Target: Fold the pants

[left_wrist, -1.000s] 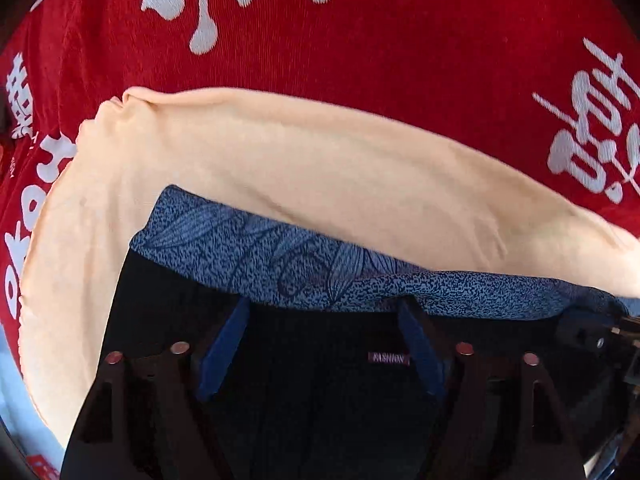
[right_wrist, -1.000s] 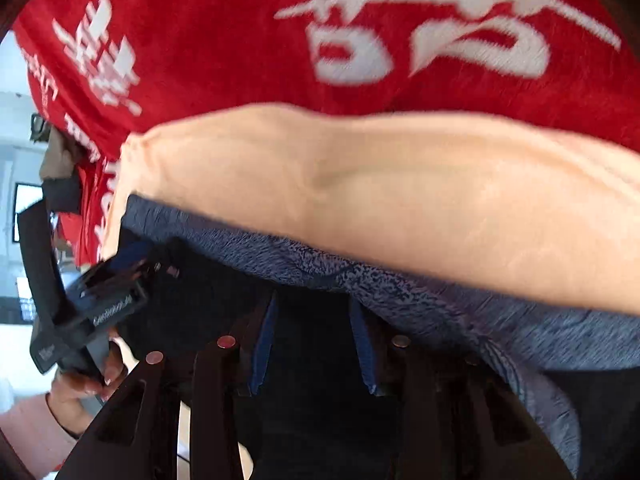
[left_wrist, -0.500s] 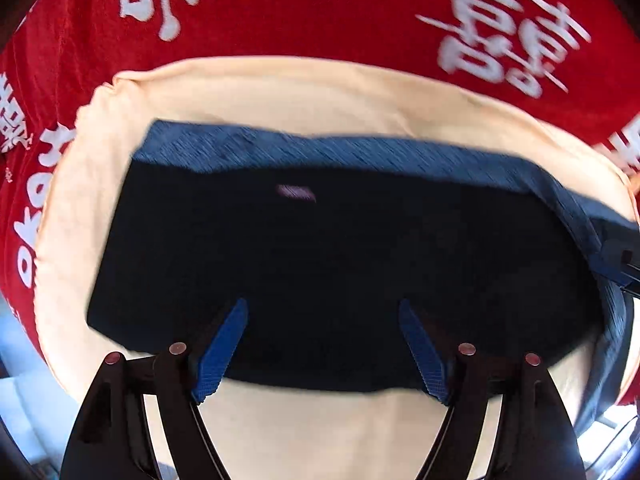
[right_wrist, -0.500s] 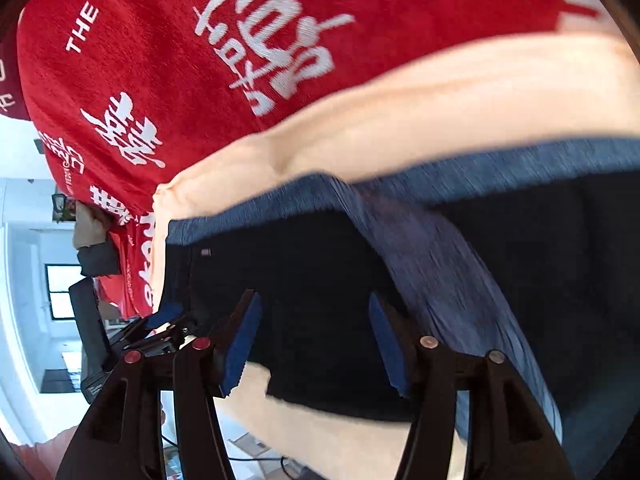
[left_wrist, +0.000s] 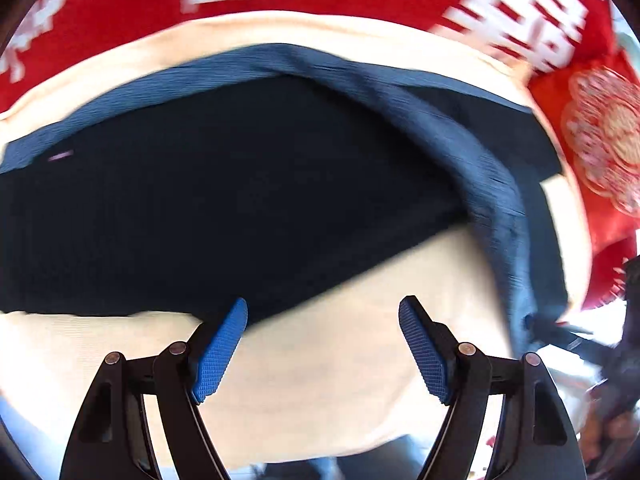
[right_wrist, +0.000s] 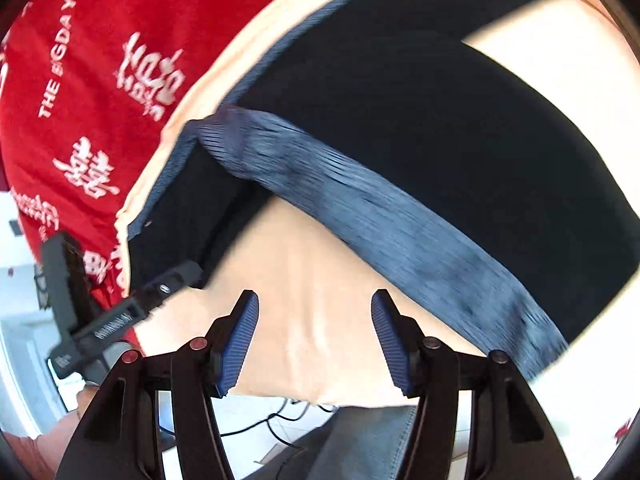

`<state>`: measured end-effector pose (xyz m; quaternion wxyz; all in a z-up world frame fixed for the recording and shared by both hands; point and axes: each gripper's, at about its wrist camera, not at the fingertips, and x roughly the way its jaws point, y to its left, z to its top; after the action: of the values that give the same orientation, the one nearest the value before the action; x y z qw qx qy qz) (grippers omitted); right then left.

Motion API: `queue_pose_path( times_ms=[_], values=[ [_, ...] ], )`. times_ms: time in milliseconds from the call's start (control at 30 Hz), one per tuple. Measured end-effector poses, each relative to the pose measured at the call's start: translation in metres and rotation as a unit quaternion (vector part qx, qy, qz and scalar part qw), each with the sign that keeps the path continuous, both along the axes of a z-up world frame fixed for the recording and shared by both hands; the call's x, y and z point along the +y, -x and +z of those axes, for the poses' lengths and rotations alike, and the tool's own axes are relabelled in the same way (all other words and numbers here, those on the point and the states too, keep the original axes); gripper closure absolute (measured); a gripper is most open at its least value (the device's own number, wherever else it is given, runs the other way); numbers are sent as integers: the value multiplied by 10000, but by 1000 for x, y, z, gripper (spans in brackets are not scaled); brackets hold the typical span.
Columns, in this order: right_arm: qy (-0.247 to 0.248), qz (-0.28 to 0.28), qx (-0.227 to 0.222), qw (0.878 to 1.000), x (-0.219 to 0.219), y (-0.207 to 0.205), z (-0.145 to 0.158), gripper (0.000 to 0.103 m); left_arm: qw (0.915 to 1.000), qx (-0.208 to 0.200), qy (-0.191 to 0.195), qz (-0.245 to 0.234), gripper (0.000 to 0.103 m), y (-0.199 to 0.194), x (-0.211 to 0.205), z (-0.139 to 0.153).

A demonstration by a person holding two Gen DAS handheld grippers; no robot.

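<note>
The pants (left_wrist: 224,200) lie folded on the peach cloth (left_wrist: 340,380), waistband flap (right_wrist: 380,216) across them. Left gripper (left_wrist: 322,350) and right gripper (right_wrist: 316,338) hover released and empty at the near edge, the right's jaws having just opened. Judged step: between folds; the next calls for regrasping an edge.

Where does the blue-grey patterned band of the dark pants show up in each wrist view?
Left wrist: the blue-grey patterned band arcs along the top edge of the dark pants, then bends down the right side.
Right wrist: it runs diagonally from left of centre to lower right.
Shared landmark: the peach cloth under the pants.
</note>
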<state>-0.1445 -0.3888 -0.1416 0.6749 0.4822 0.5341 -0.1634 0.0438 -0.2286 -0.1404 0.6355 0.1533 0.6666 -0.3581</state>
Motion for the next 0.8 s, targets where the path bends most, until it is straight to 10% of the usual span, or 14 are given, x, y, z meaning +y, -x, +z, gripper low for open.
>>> queue_pose_path(
  times_ms=[333,567,767,800],
  values=[
    [464,-904,362,9942,-14,104,-18,40,9961,446,450,-618,24,55,-60,4],
    [-45,-805,-302,9963,-35,120,-38,41,9947,750,373,-593,24,68,-93,-15],
    [-616,-549,-803,9933,-47,102,-45,65,9938,888,301,-590,24,91,-117,-11],
    [-718,-523,-734,9933,-50,99,-49,83,9936,920,247,-612,24,93,-119,-10]
  ],
)
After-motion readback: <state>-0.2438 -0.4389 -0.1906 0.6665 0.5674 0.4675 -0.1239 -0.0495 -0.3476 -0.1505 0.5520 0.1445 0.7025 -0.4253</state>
